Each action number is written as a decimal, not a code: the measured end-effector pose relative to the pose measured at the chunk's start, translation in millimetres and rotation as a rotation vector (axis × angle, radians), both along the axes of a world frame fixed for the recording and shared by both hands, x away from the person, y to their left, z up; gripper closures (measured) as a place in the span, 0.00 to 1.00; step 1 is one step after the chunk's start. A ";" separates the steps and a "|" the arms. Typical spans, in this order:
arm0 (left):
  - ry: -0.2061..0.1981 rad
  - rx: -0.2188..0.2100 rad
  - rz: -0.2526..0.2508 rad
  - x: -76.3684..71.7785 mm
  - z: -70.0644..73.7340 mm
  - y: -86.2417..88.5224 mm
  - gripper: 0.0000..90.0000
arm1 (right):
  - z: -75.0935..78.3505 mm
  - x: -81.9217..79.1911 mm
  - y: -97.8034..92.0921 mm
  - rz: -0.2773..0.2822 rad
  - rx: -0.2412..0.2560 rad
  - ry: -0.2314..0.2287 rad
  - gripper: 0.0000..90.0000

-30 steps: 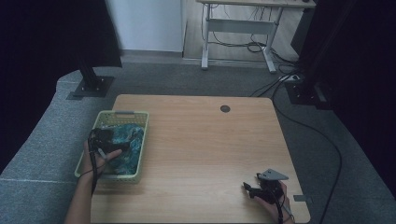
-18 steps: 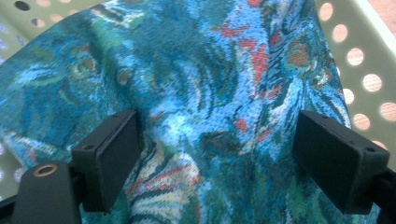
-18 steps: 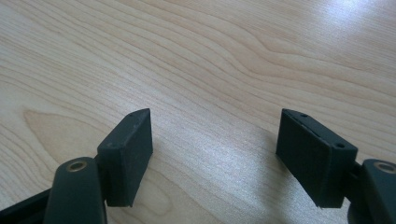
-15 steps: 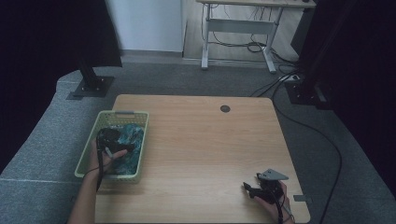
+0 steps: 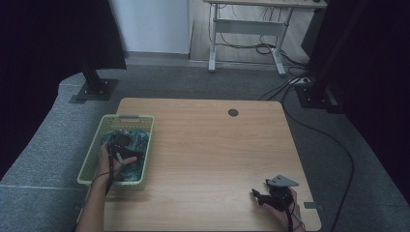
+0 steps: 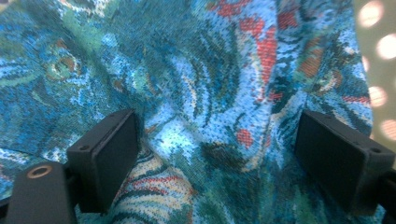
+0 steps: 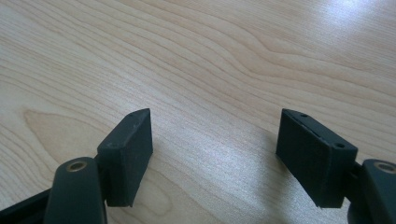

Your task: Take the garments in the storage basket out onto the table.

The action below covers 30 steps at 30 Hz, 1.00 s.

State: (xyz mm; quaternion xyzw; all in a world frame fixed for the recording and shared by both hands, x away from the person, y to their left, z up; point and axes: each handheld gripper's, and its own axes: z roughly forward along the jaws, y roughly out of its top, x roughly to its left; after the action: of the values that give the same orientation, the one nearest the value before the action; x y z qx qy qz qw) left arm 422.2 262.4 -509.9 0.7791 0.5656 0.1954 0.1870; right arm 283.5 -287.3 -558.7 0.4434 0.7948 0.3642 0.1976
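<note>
A pale green basket (image 5: 126, 119) stands at the table's left side with a blue-green patterned cloth (image 5: 138, 140) bunched inside it. My left gripper (image 5: 120, 141) reaches down into the basket. In the left gripper view the cloth (image 6: 201, 84) lies close under my left gripper (image 6: 212, 161), whose jaws stand wide apart, open, over a fold. My right gripper (image 5: 258, 196) rests low near the table's front right corner. In the right gripper view my right gripper (image 7: 215, 154) is open over bare wood with nothing between its jaws.
The wooden table (image 5: 212, 145) has a small dark cable hole (image 5: 233, 112) near its far edge. Grey carpet surrounds the table. A white desk frame (image 5: 244, 26) and cables (image 5: 309, 121) lie beyond, with dark stands at both sides.
My left gripper has moved forward and deeper into the basket, down onto the cloth. The right gripper has stayed where it was.
</note>
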 end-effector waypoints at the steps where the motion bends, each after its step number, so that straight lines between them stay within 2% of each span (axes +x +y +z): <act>1: 0.007 0.016 0.002 0.8 -1.5 -1.1 0.14 | 0.0 0.0 0.0 0.000 0.000 0.000 0.29; 4: 0.016 0.055 0.008 2.4 -5.0 -2.4 0.12 | 0.0 0.0 0.0 0.000 0.000 0.000 0.29; 11: 0.037 0.070 0.059 5.3 -10.7 1.9 0.02 | -0.1 -1.1 0.1 -0.003 0.001 -0.001 0.29; 15: 0.054 0.041 0.087 6.8 -13.0 7.0 0.00 | -0.1 -1.5 -0.1 -0.002 0.001 -0.002 0.29; 19: 0.054 0.006 0.092 8.2 -15.1 11.7 0.00 | -0.1 -1.5 -0.1 -0.002 0.000 -0.002 0.29; 25: 0.069 -0.040 0.079 8.6 -15.4 15.2 0.04 | -0.2 -1.5 -0.1 -0.001 0.000 -0.004 0.29; 30: 0.068 -0.048 0.054 8.5 -14.2 15.6 0.08 | -0.2 -2.0 -0.2 -0.001 0.000 -0.003 0.29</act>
State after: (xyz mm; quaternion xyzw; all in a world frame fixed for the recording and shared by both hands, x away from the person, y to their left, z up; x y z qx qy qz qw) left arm 430.7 277.9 -524.1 0.7652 0.5967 0.1601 0.1808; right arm 281.5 -287.4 -558.9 0.4432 0.7942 0.3650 0.1990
